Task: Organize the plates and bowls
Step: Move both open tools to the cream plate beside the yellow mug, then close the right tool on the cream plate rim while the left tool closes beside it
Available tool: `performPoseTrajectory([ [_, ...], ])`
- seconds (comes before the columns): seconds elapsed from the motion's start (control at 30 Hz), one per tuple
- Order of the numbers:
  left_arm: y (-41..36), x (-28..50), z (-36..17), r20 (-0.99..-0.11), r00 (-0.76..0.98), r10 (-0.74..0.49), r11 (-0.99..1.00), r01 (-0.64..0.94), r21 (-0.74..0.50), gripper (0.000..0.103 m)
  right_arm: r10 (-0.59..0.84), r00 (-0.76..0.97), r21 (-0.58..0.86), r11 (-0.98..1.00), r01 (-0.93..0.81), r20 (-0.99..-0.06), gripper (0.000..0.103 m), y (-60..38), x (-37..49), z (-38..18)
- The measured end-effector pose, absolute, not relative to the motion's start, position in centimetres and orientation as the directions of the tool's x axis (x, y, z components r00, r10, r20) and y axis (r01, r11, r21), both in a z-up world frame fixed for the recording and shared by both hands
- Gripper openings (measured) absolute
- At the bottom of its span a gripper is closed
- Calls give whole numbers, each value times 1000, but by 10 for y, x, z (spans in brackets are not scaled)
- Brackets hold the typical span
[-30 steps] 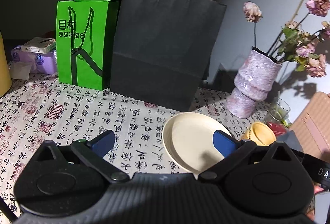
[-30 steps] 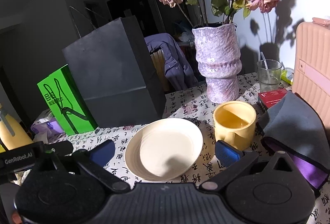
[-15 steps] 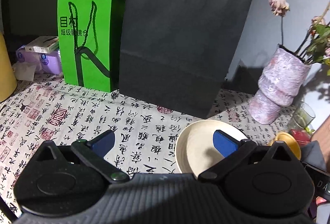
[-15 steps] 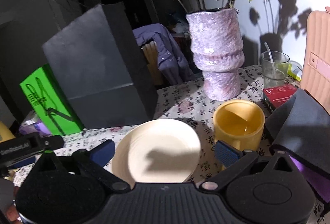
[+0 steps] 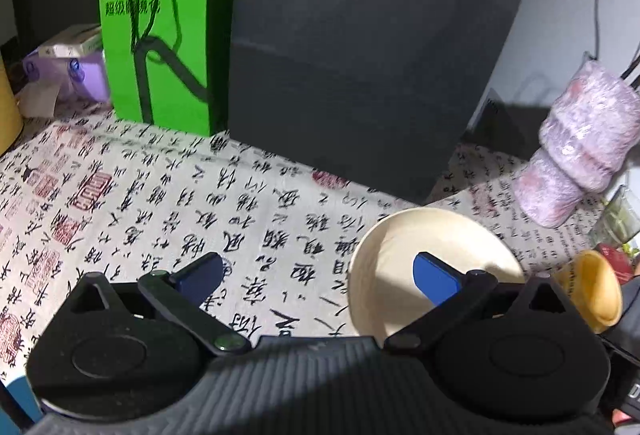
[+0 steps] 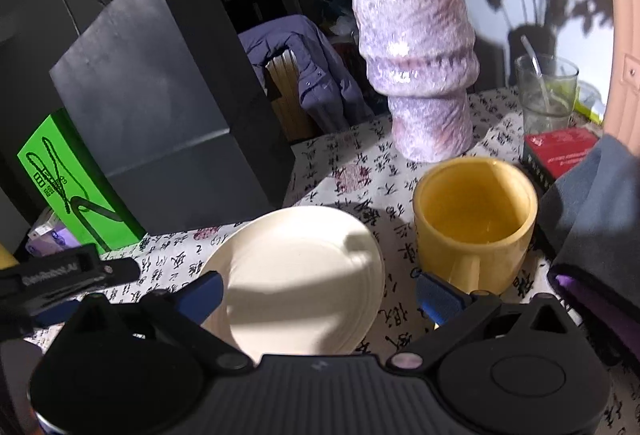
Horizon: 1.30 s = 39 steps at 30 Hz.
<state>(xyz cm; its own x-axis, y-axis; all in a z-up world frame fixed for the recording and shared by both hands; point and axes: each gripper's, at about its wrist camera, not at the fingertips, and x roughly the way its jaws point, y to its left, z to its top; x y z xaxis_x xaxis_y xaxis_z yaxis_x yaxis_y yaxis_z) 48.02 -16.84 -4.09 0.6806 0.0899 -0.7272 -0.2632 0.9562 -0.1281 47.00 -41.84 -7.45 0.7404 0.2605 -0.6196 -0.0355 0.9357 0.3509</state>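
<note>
Calligraphy-print cloth covers the desk, backed by a black paper bag and a green bag. Cream plate is seen flat beside the yellow mug, near the vase. Left gripper and right gripper are both spread wide, nothing held, the plate lying between the right one's fingers.

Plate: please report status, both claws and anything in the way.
Both claws, left and right, open, empty. Cream plate flat on tablecloth, ungrasped. Yellow mug close beside plate.
</note>
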Motion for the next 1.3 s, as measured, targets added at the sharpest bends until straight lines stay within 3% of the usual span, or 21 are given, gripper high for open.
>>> performPoseTrajectory([
  [0.53,-178,500,-54,-743,656,132,964,-261,-59,103,208,682,297,955,14,-701,102,-411,484,-100],
  [1.3,-187,516,-67,-747,642,173,974,-224,33,103,144,658,238,970,54,-739,99,-394,490,-118],
])
